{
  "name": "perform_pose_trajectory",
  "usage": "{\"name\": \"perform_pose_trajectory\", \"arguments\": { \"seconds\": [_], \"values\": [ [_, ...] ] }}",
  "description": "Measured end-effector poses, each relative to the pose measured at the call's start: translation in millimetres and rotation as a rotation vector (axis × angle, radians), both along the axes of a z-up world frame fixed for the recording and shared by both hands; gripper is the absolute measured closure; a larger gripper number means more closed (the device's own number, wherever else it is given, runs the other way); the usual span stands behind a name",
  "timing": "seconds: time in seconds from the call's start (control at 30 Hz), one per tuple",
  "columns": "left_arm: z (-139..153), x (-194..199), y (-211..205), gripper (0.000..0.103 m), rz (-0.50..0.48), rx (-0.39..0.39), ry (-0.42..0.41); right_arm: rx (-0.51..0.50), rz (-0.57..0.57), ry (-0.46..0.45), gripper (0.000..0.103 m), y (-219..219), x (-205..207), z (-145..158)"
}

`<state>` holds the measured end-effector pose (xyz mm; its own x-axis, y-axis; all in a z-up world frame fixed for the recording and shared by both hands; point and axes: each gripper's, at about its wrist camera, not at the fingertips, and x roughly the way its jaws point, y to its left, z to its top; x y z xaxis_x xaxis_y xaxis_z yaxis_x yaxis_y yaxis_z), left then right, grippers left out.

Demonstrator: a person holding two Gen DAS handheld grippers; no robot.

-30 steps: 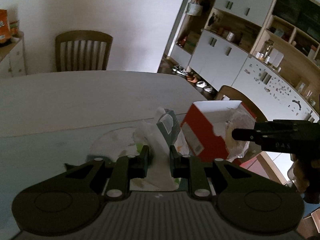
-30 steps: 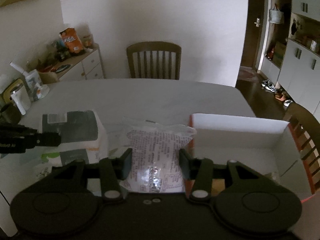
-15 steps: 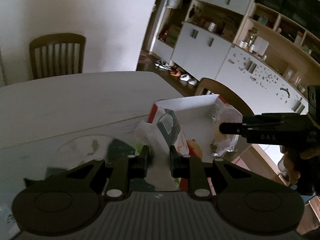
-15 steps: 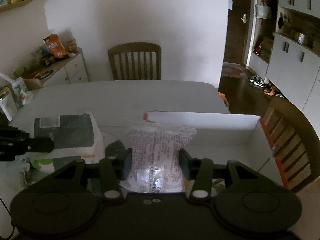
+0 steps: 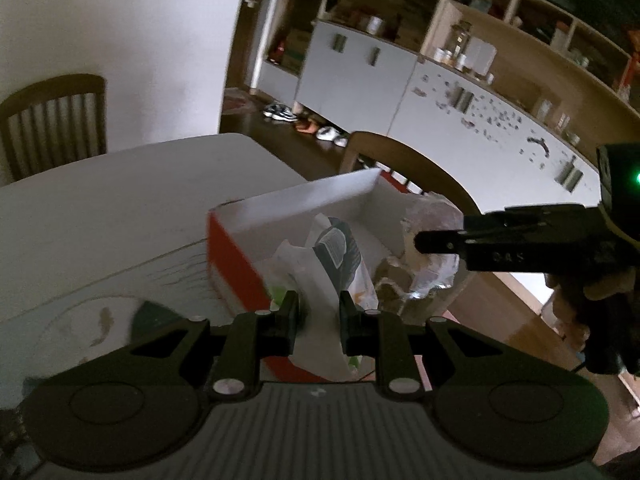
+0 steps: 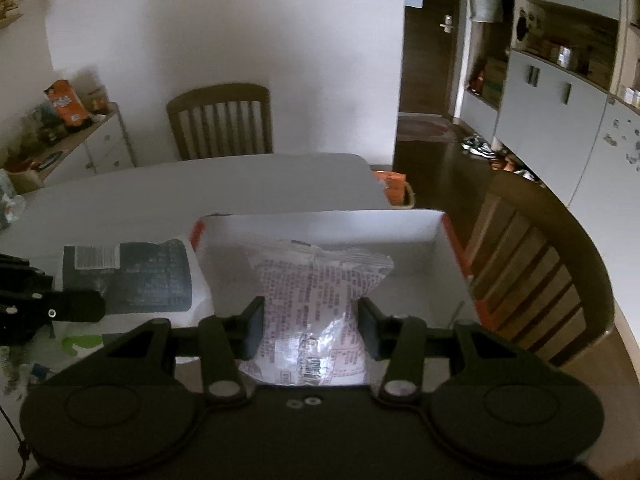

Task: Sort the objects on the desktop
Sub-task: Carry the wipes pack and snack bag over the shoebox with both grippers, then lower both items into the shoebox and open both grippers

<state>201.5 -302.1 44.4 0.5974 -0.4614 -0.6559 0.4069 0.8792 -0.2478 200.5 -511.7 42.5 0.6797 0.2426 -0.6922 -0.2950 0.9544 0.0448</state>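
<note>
While both hands are carrying their loads toward the box (image 6: 320, 220), the reason for each grip is plain to read. The left gripper (image 5: 319, 312) is pinching narrow on the thin edge of a white pack with a dark printed panel (image 5: 334, 256), so the pack is hanging forward over the near corner of the box, at the centre of the left wrist view. The right gripper (image 6: 311, 326) is standing at a middling width, its pads pressing the sides of a crinkly snack bag (image 6: 316, 304); the bag is fat, so the fingers cannot be closing further. In the right wrist view the bag is sitting at the centre, in front of the box's open white inside.

Judging by this, both packs are about to be dropped into the box, which is resting on the table (image 6: 180, 192) at its right end, by a chair (image 6: 528, 264).

The snack bag is looking silvery and translucent, with pinkish print and a crimped top seam. The white pack is showing a barcode label and a green patch lower down.
</note>
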Motion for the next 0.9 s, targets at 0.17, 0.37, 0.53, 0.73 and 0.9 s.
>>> {"name": "perform_pose_trajectory", "arguments": {
  "seconds": [0.17,0.37,0.53,0.73,0.9],
  "values": [
    [-8.5,11.2,-22.5,0.084,-0.038,0.026,0.010,-0.013,-0.022,0.013,0.056,-14.2,13.1,-8.5],
    [-21.3,23.3,-45.4,0.084,-0.064,0.065,0.031,-0.030,-0.005,0.031,0.056,-19.8,28.6,-17.7],
    [-31.3,30.8,-57.6,0.084,-0.080,0.092,0.053,-0.045,0.007,0.042,0.056,-22.8,45.2,-25.0],
    [-45.4,40.8,-67.3,0.084,-0.092,0.119,0.089,-0.067,0.016,0.066,0.056,-22.4,68.3,-42.7],
    [-52.1,46.1,-74.1,0.084,-0.106,0.141,0.102,-0.083,0.021,0.098,0.056,-21.6,85.9,-57.3]
  ]
}}
